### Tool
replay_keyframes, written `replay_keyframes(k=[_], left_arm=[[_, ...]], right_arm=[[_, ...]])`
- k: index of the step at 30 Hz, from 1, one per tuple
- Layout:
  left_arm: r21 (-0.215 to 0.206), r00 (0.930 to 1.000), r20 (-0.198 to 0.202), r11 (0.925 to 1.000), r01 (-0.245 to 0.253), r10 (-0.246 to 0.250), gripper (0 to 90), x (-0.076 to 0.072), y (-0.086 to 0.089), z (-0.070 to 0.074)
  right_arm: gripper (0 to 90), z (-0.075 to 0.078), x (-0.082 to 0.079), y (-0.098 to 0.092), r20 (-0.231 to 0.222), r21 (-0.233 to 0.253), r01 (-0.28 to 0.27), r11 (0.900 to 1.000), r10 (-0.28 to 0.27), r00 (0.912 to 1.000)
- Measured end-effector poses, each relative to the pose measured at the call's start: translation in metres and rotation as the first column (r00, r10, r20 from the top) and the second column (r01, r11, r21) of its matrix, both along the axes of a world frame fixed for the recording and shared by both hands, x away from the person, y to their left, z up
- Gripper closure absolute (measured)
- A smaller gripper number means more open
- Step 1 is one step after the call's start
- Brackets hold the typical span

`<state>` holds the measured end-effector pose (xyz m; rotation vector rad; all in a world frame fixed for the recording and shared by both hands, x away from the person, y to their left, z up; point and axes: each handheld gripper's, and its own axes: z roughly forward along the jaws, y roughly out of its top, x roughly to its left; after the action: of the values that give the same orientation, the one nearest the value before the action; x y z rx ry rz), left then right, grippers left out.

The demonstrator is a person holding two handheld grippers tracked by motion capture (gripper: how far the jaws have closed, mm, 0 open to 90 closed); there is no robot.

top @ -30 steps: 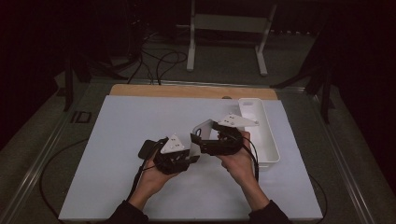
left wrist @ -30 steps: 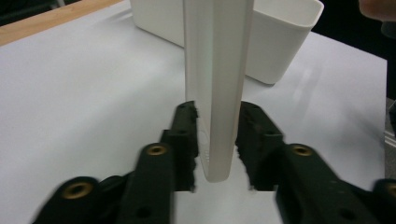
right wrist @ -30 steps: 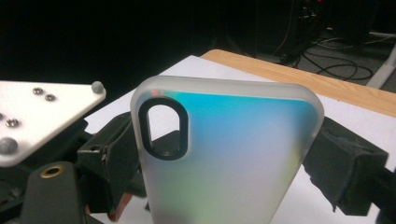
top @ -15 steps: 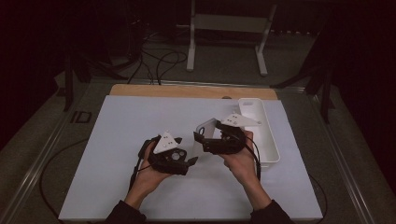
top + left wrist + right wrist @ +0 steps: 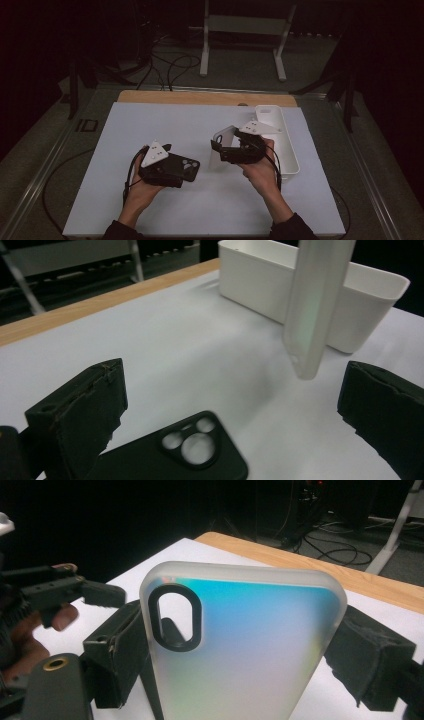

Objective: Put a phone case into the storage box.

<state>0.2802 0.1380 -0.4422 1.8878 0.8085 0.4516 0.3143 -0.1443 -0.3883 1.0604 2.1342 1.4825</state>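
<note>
Your two hands have pulled apart since a second ago: they were nearly touching in the middle, and now your left gripper (image 5: 187,167) sits to the left and your right gripper (image 5: 220,150) to the right, with bare mat between them.

Your left hand (image 5: 140,192) rests low on the white mat (image 5: 150,125), palm up under the tool. Its jaws stand wide open, and the black phone case (image 5: 185,450) lies flat between them, camera holes facing up. I cannot tell if the jaws touch it.

Your right hand (image 5: 257,172) is lifted a little and points left. Its jaws are squeezed on the two side edges of the frosted clear phone case (image 5: 240,645), which stands upright above the mat. The oval camera hole is at its top corner.

The white bin (image 5: 287,145) sits at the right edge of the mat, just beside your right hand.
</note>
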Motion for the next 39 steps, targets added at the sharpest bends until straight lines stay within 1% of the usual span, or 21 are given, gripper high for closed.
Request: replay_keyframes(k=[1, 2, 4, 6, 9, 10, 11, 12, 13, 14, 15, 18, 19, 20, 21, 23, 26, 29, 30, 35, 39], left_arm=[[0.000, 1.0000, 0.000, 1.0000, 0.000, 0.000, 0.0, 0.000, 0.000, 0.000], [0.005, 0.9999, 0.013, 0.9999, -0.012, 0.012, 0.0, -0.002, 0.006, 0.000], [0.007, 0.9997, 0.016, 0.9998, -0.019, 0.019, 0.0, -0.003, 0.010, -0.001], [0.022, 0.9994, 0.023, 0.9994, -0.026, 0.026, 0.0, -0.005, 0.017, -0.004], [0.022, 0.9992, 0.022, 0.9992, -0.033, 0.033, 0.0, -0.007, 0.022, -0.008], [0.013, 0.9987, 0.032, 0.9991, -0.041, 0.040, 0.0, -0.009, 0.025, -0.010], [0.012, 0.9986, 0.033, 0.9991, -0.041, 0.041, 0.0, -0.009, 0.027, -0.011], [-0.001, 0.9985, 0.037, 0.9992, -0.041, 0.041, 0.0, -0.011, 0.032, -0.014], [-0.001, 0.9985, 0.037, 0.9992, -0.041, 0.041, 0.0, -0.011, 0.032, -0.014], [0.002, 0.9979, 0.042, 0.9988, -0.049, 0.049, 0.0, -0.014, 0.038, -0.017], [0.002, 0.9979, 0.042, 0.9988, -0.049, 0.049, 0.0, -0.014, 0.038, -0.017], [0.003, 0.9968, 0.040, 0.9976, -0.069, 0.069, 0.0, -0.019, 0.049, -0.024], [0.003, 0.9968, 0.040, 0.9976, -0.069, 0.069, 0.0, -0.019, 0.049, -0.024], [0.016, 0.9960, 0.039, 0.9965, -0.082, 0.081, 0.0, -0.022, 0.055, -0.028], [0.016, 0.9960, 0.039, 0.9965, -0.082, 0.081, 0.0, -0.022, 0.055, -0.028], [0.030, 0.9948, 0.042, 0.9951, -0.095, 0.093, 0.0, -0.025, 0.061, -0.032], [0.029, 0.9934, 0.042, 0.9937, -0.108, 0.107, 0.0, -0.030, 0.071, -0.039], [0.024, 0.9931, 0.043, 0.9936, -0.110, 0.109, 0.0, -0.030, 0.073, -0.041], [0.030, 0.9927, 0.044, 0.9931, -0.113, 0.112, 0.0, -0.031, 0.078, -0.045], [0.035, 0.9927, 0.047, 0.9930, -0.113, 0.111, 0.0, -0.032, 0.079, -0.046], [0.040, 0.9914, 0.058, 0.9921, -0.119, 0.117, 0.0, -0.035, 0.079, -0.046]], right_arm=[[16.7, 0.000, 0.000, 0.000, 0.001, 0.001, 0.000, 1.000, 0.000, 1.0000], [16.7, 0.000, 0.001, 0.000, 0.000, 0.000, 0.003, 1.000, -0.003, 1.0000], [16.7, -0.001, 0.001, 0.000, 0.002, -0.001, 0.003, 1.000, -0.003, 1.0000], [16.7, -0.001, 0.001, -0.001, -0.002, -0.003, 0.008, 1.000, -0.008, 1.0000], [16.7, -0.001, 0.002, -0.001, 0.000, -0.005, 0.013, 1.000, -0.013, 0.9999], [16.7, -0.001, 0.002, -0.002, 0.000, -0.006, 0.013, 1.000, -0.013, 0.9999], [16.7, -0.001, 0.003, -0.002, 0.001, -0.007, 0.013, 1.000, -0.013, 0.9999], [16.7, -0.001, 0.003, -0.003, 0.005, -0.010, 0.016, 1.000, -0.016, 0.9999], [16.7, -0.001, 0.003, -0.003, 0.004, -0.010, 0.018, 1.000, -0.018, 0.9998], [16.7, -0.001, 0.004, -0.004, 0.006, -0.012, 0.019, 1.000, -0.019, 0.9998], [16.7, -0.001, 0.004, -0.004, 0.006, -0.012, 0.019, 1.000, -0.019, 0.9998], [16.7, -0.001, 0.005, -0.006, 0.002, -0.014, 0.024, 1.000, -0.024, 0.9997], [16.7, -0.001, 0.005, -0.007, 0.001, -0.013, 0.027, 1.000, -0.027, 0.9996], [16.7, -0.001, 0.005, -0.007, 0.001, -0.015, 0.029, 0.999, -0.029, 0.9996], [16.7, -0.001, 0.005, -0.007, 0.001, -0.015, 0.029, 0.999, -0.029, 0.9996], [16.7, 0.000, 0.006, -0.009, 0.004, -0.015, 0.029, 0.999, -0.029, 0.9996], [16.7, 0.000, 0.006, -0.010, 0.006, -0.017, 0.036, 0.999, -0.036, 0.9993], [16.7, 0.001, 0.006, -0.011, 0.007, -0.014, 0.036, 0.999, -0.036, 0.9993], [16.7, 0.002, 0.007, -0.013, 0.011, -0.014, 0.045, 0.999, -0.045, 0.9989], [16.7, 0.003, 0.009, -0.016, 0.014, -0.009, 0.056, 0.998, -0.055, 0.9984], [16.7, 0.003, 0.012, -0.019, 0.015, -0.012, 0.067, 0.998, -0.067, 0.9976]])
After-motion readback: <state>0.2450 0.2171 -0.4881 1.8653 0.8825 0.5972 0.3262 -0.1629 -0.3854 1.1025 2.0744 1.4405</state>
